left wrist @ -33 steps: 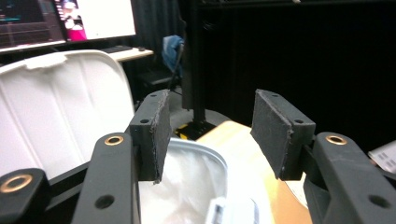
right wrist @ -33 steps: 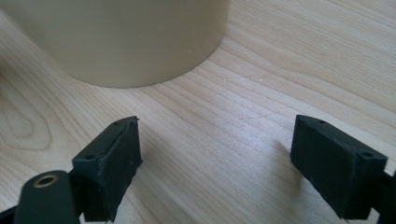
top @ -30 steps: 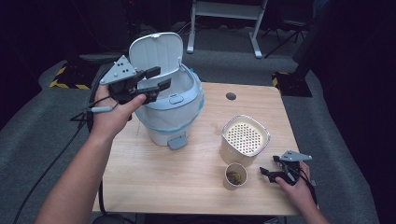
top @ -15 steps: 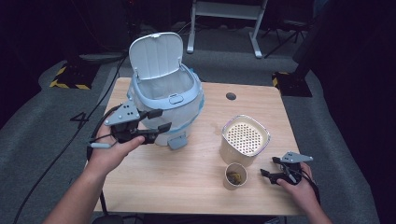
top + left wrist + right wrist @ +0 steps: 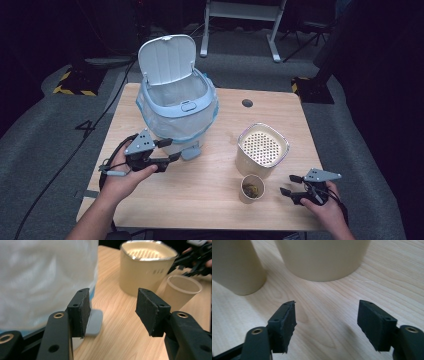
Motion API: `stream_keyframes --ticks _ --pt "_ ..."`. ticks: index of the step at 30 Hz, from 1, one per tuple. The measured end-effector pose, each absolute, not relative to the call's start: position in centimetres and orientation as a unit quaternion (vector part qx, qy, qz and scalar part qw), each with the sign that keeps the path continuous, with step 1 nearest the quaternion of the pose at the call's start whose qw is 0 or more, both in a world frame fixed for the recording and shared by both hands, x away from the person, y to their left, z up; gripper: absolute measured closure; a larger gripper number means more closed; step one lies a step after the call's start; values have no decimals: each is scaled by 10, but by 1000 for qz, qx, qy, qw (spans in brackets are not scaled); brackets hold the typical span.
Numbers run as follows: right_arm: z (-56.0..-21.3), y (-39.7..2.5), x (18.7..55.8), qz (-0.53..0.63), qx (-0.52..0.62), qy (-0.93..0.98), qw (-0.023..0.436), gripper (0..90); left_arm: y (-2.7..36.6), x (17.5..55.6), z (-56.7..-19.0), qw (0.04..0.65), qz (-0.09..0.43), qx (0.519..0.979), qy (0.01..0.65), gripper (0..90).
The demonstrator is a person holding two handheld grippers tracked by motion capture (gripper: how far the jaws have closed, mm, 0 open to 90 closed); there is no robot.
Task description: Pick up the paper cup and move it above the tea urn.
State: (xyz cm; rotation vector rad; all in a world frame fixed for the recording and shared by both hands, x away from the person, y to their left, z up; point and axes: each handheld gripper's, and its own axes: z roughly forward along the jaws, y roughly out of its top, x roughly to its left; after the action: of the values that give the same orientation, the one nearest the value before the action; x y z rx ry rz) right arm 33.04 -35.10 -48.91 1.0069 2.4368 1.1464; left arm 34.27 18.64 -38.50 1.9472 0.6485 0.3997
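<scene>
Left gripper (image 5: 167,158): jaws wide, empty, near pale-blue lidded plastic bin (image 5: 177,107).
Right gripper (image 5: 291,186): wide, empty.
Next, likely: grasping small beige paper cup (image 5: 252,188).

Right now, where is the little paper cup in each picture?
High view: the little paper cup stands near the table's front edge, just in front of the cream container.
Left gripper view: at right, behind the right jaw.
Right gripper view: top left corner.
Shared landmark: the cream container beside it.
</scene>
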Motion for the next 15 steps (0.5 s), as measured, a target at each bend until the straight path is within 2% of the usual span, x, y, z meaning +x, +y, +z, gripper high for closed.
stream_keyframes --ticks 5,14,15 --pt "-485 -347 324 404 338 840 128 328 187 346 -409 494 150 808 286 457" --pt "-481 -329 308 415 318 844 120 225 197 354 -456 461 142 813 327 458" --pt "-479 -324 305 420 312 844 119 217 199 357 -465 440 136 821 336 458"
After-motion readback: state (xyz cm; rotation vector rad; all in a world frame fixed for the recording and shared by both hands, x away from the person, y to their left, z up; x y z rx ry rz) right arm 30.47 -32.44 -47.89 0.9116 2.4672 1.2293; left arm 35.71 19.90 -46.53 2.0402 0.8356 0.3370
